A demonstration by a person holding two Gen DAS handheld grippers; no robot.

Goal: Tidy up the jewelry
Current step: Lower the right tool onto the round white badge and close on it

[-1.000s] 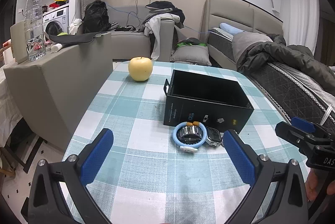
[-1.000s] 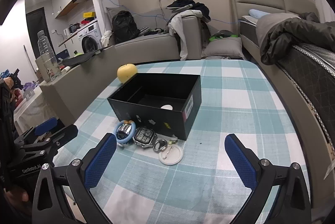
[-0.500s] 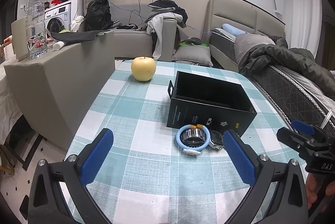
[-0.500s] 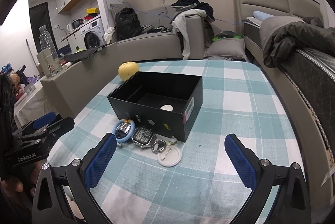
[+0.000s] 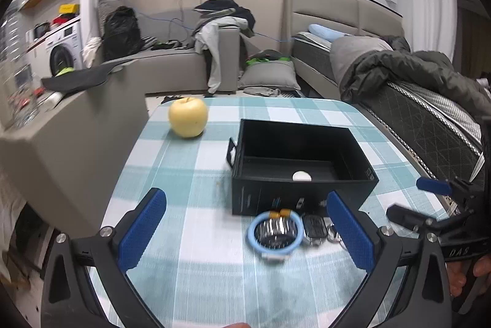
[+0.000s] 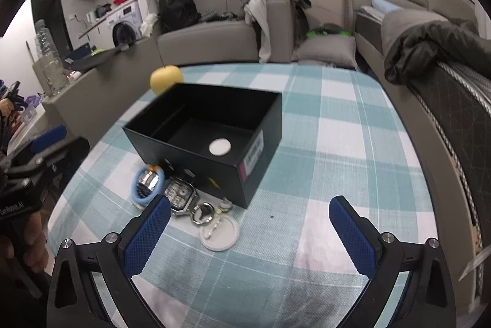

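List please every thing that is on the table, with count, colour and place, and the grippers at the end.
box: 1, black, open, middle of the table
round pad: 1, white, inside the box
apple: 1, yellow, behind the box
bracelet: 1, light blue ring, in front of the box
metal watch band: 1, silver, inside the bracelet
digital watch: 1, silver, beside the bracelet
ring: 1, silver, beside the watch
round dish: 1, white, nearest the right gripper
tablecloth: 1, teal and white check
left gripper: open, empty
right gripper: open, empty
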